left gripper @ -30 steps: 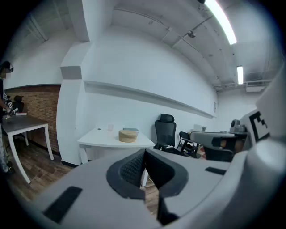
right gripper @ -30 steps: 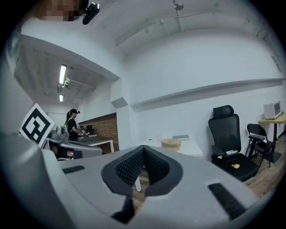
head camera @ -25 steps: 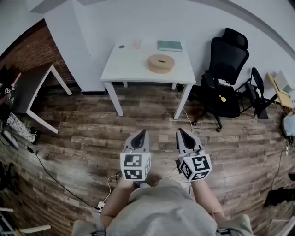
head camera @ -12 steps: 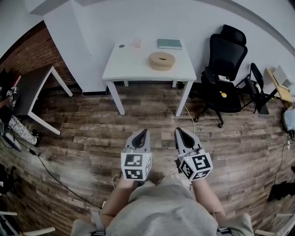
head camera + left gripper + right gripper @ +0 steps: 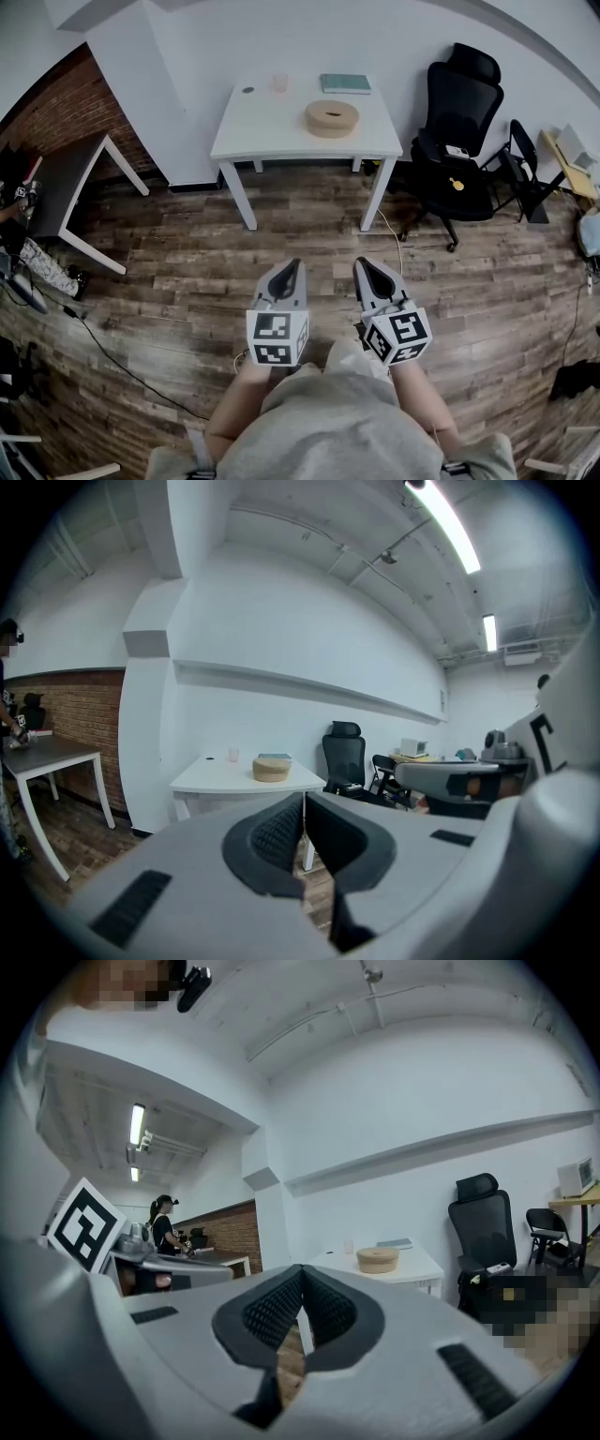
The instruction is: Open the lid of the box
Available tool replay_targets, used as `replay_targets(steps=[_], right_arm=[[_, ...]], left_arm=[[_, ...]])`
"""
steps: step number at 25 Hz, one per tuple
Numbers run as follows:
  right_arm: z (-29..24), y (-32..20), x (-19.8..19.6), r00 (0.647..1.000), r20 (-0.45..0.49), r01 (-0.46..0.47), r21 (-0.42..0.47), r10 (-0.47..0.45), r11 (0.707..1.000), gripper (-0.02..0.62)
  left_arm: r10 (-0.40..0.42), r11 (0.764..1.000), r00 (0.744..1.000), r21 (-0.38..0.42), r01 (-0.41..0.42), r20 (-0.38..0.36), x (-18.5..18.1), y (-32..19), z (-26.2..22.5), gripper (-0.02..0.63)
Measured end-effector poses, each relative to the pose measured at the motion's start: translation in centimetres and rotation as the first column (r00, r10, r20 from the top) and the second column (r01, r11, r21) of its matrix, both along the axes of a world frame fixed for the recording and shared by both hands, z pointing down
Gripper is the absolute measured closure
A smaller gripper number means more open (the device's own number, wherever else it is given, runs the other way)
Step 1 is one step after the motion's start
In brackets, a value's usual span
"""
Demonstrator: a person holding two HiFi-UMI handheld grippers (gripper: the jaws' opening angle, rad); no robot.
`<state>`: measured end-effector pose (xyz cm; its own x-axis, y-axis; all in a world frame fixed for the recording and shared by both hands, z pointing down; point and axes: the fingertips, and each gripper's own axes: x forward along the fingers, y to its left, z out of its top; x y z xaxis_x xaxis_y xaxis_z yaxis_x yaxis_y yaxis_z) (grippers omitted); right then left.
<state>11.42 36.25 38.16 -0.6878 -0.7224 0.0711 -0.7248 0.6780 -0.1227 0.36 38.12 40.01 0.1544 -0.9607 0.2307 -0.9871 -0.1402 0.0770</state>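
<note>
My left tongs are clenched shut on nothing, held low over the wooden floor. My right tongs, just beside them, are clenched and empty too. The round box, its lid on, sits on the white table well ahead of both. A black chair stands to the table's right.

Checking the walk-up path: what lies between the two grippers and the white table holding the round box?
Head view: only plank floor, with a thin cable by the table leg, between left gripper, right gripper and the box.
</note>
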Motion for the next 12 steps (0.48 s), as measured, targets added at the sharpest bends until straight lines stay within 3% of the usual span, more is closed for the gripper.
replay_targets(steps=[5,12], right_arm=[[0.4,-0.8,-0.1,1.000,-0.021,-0.002,-0.006,0.002,1.000,0.556],[0.6,-5.2,-0.3,1.000,-0.007,0.017,-0.012,-0.017,1.000,0.515]], left_arm=[[-0.017,1.000,1.000,0.013,0.017,-0.025,-0.3,-1.1,-0.2,0.598],[-0.057,0.998,0.998,0.035,0.057,-0.004,-0.8,-5.1,-0.4,0.595]])
